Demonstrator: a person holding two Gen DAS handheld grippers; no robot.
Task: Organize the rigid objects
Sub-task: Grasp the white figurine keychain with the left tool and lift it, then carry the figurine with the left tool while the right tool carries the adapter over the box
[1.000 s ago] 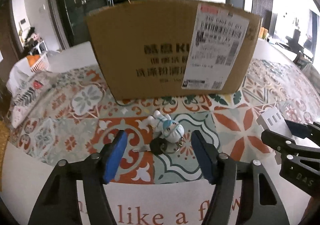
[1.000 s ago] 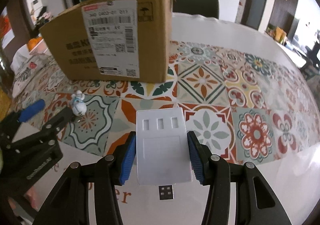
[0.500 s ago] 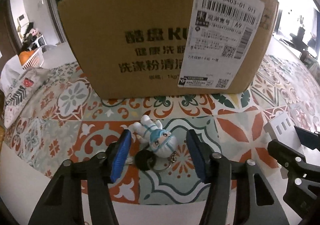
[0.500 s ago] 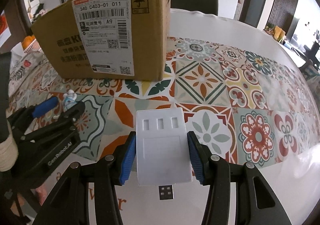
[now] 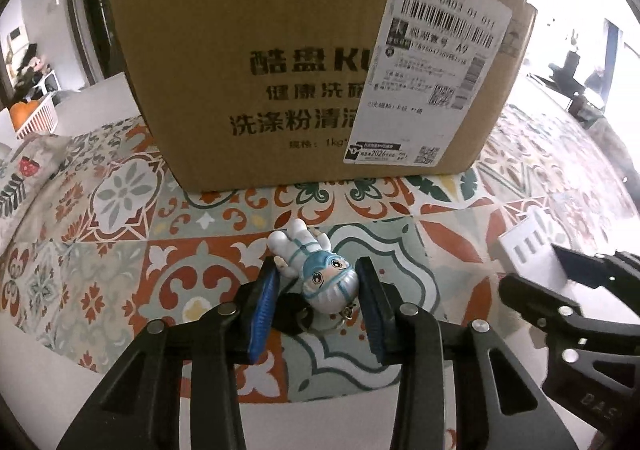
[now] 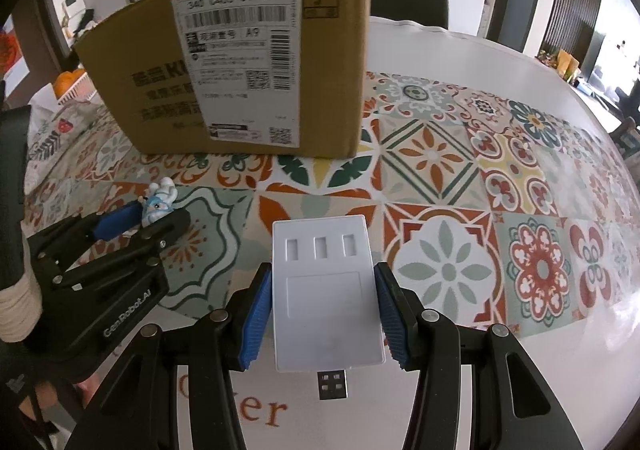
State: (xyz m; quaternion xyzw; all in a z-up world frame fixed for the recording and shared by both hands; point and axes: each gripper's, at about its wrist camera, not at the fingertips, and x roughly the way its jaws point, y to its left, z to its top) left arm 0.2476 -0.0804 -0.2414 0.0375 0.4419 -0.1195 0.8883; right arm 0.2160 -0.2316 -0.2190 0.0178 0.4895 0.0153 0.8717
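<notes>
As seen from the left wrist, the left gripper (image 5: 318, 282) sits low at frame centre, its blue pads (image 5: 264, 310) on either side of a small astronaut keychain figure (image 5: 316, 270). The pads flank the figure's head closely; full contact cannot be told, so grasp state is uncertain. The figure lies on the patterned tablecloth (image 5: 120, 242), with a black key fob (image 5: 292, 314) and ring under it. A cardboard box (image 5: 280, 82) with a shipping label (image 5: 432, 70) fills the upper frame. At right edge: the right gripper (image 5: 560, 282) with a white card.

In the right wrist view, the right gripper (image 6: 322, 290) is clenched on a white USB hub (image 6: 326, 298), lower centre, plug toward the camera. Box (image 6: 240, 70) upper left; left gripper (image 6: 152, 220) and figure (image 6: 158, 204) at mid left, tablecloth (image 6: 440, 178) beneath.
</notes>
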